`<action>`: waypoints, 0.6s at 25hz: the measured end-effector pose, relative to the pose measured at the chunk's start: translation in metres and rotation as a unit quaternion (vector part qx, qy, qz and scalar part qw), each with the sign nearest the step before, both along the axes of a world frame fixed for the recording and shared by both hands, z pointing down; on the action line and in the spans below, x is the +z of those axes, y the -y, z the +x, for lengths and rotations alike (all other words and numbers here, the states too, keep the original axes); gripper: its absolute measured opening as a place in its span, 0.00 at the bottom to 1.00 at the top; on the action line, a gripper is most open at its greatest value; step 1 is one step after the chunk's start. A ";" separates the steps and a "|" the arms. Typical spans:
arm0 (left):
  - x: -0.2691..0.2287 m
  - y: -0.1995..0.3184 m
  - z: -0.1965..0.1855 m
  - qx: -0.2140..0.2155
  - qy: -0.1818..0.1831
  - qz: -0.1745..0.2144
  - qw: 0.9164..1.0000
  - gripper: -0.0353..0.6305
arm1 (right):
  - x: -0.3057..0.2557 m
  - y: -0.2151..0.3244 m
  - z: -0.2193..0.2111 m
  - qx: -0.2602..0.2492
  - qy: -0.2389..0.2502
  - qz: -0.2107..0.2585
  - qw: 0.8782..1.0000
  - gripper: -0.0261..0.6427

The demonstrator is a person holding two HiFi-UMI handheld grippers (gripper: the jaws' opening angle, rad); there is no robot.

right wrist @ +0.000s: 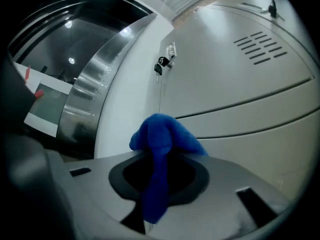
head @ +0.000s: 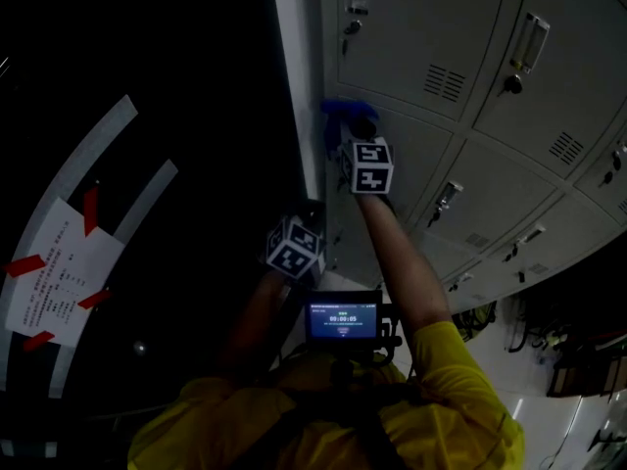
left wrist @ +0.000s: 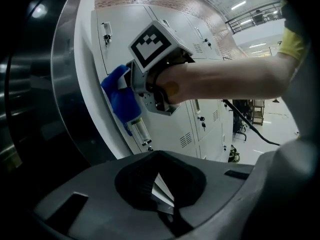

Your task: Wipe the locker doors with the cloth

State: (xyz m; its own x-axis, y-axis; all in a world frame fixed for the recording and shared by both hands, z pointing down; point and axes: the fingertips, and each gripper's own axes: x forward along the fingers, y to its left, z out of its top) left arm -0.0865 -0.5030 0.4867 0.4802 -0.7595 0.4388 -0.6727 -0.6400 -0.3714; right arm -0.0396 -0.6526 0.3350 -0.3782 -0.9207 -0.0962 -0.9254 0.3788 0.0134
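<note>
A bank of grey locker doors (head: 431,37) fills the upper right of the dim head view. My right gripper (head: 355,130) is shut on a blue cloth (head: 343,116) and holds it against the left edge of a door. In the right gripper view the cloth (right wrist: 162,139) bunches over the jaws, hiding the tips, with the door (right wrist: 240,84) just beyond it. My left gripper (head: 310,215) hangs lower, beside the locker's white side panel, shut and holding nothing. Its own view shows the right gripper (left wrist: 131,91), the cloth (left wrist: 120,101) and the door (left wrist: 172,129).
A dark curved metal wall (head: 147,164) stands left of the lockers, with a paper notice (head: 59,272) taped on it. Keys hang in a lock (right wrist: 161,66) above the cloth. A clear label holder (left wrist: 139,130) sits just below the cloth. Cables and chairs (head: 529,321) lie to the lower right.
</note>
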 end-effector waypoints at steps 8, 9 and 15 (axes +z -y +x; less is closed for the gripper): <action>-0.002 0.005 -0.002 0.004 0.003 0.005 1.000 0.04 | 0.012 -0.060 0.142 0.115 0.042 0.015 0.992 0.14; -0.001 0.005 -0.001 0.006 0.003 0.003 1.000 0.04 | 0.014 -0.071 0.168 0.141 0.049 0.020 0.989 0.14; 0.003 0.005 0.009 0.017 0.006 0.000 1.000 0.04 | 0.013 -0.088 0.199 0.158 0.072 0.027 0.984 0.14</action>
